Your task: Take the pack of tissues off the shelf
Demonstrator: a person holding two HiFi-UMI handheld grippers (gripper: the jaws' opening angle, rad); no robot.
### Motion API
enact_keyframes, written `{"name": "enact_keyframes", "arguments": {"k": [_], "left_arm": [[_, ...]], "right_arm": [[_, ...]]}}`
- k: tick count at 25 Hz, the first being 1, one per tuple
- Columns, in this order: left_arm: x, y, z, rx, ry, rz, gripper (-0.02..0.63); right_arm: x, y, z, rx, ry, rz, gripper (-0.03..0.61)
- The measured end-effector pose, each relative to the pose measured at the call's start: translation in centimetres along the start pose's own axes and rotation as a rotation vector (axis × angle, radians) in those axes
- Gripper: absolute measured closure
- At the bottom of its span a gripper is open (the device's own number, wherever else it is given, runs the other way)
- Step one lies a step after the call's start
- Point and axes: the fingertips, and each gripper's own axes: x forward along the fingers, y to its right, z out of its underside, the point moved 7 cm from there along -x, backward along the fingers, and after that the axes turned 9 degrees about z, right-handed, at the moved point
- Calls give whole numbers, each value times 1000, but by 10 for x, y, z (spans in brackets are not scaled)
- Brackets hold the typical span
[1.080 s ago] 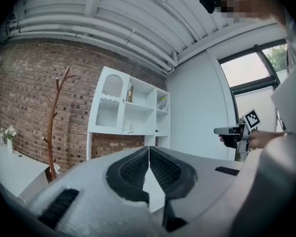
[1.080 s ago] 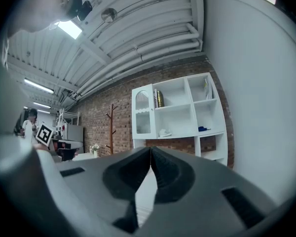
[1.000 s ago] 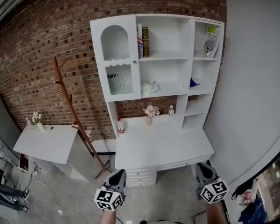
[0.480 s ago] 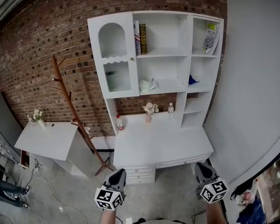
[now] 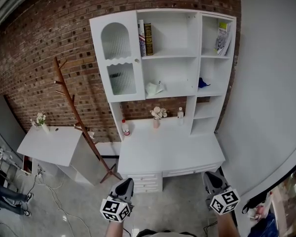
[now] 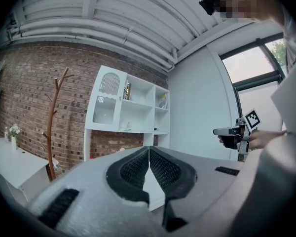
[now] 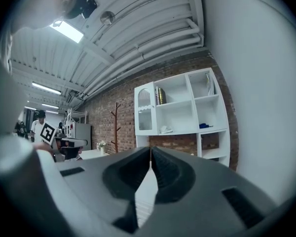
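The pack of tissues (image 5: 155, 88) is a white crumpled pack lying on the middle open shelf of the white shelf unit (image 5: 172, 56) above the desk. It also shows small in the left gripper view as the tissue pack (image 6: 128, 127), and in the right gripper view as the tissue pack (image 7: 165, 130). My left gripper (image 5: 123, 185) and right gripper (image 5: 209, 179) are low in the head view, well short of the desk's front edge. The left gripper (image 6: 149, 148) is shut with nothing in it. The right gripper (image 7: 150, 148) is shut and holds nothing. Both point level toward the shelves.
A white desk (image 5: 187, 154) with drawers stands under the shelves and carries a flower vase (image 5: 158, 115) and a red-capped bottle (image 5: 124, 128). Books (image 5: 144, 38) fill the upper shelf; a blue object (image 5: 202, 84) lies further right. A wooden coat rack (image 5: 71, 102) and a low white table (image 5: 49, 144) stand left; a white wall (image 5: 266, 83) closes the right.
In the head view the shelf unit has slid a little up and to the left and looks slightly nearer. Both grippers keep their places at the bottom edge, jaws still shut.
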Motion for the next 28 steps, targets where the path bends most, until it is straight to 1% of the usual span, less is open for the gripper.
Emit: {"name": "enact_keyframes", "arguments": {"k": [5,12,18,28], "left_arm": [[7,3,4,-3,0,-9,588],[14,-6,3,-10,-3,-22,588],[32,-25,6,-13,-6,-16,588],[73,-73,4,-26,-5,17,588]], "right_arm": [[6,9,4,4,-6,-8,546],[19,11,4,4,-15,-12,546],[42,14,6,2,-24,-3,546],[94,12,3,-7,-35,24,546]]}}
